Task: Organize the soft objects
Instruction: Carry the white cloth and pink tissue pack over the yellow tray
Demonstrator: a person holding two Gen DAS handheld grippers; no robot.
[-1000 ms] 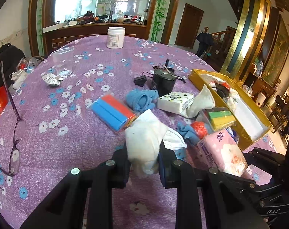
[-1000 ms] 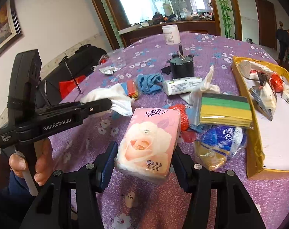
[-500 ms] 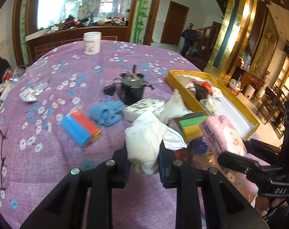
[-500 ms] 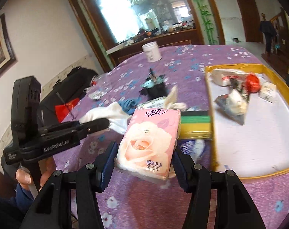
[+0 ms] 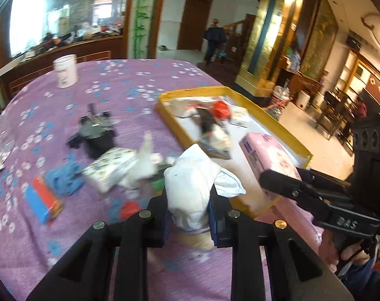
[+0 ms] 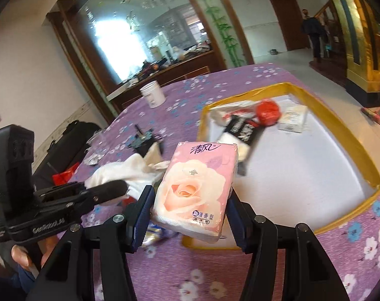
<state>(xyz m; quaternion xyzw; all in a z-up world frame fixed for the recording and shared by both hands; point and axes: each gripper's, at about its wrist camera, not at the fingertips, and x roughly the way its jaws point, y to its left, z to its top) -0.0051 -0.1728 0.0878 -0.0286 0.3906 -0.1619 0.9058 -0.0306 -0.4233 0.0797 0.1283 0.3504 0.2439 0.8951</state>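
While left fingers point(image 5: 188, 210) pinch cloth point(image 5: 190, 188), right fingers point(image 6: 188, 213) clamp tissue pack point(image 6: 193, 190) over tray's rim point(image 6: 353, 155).

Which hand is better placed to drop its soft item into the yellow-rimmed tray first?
Probably the right: the right gripper holds the pink rose-printed tissue pack over the yellow-rimmed tray's near edge; the left gripper's white cloth hangs beside it.

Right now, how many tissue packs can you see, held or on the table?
2. The pink rose-print tissue pack is clamped in the right gripper above the yellow tray's near corner. The white patterned pack lies on the purple tablecloth left of the tray. Clutter may hide others.
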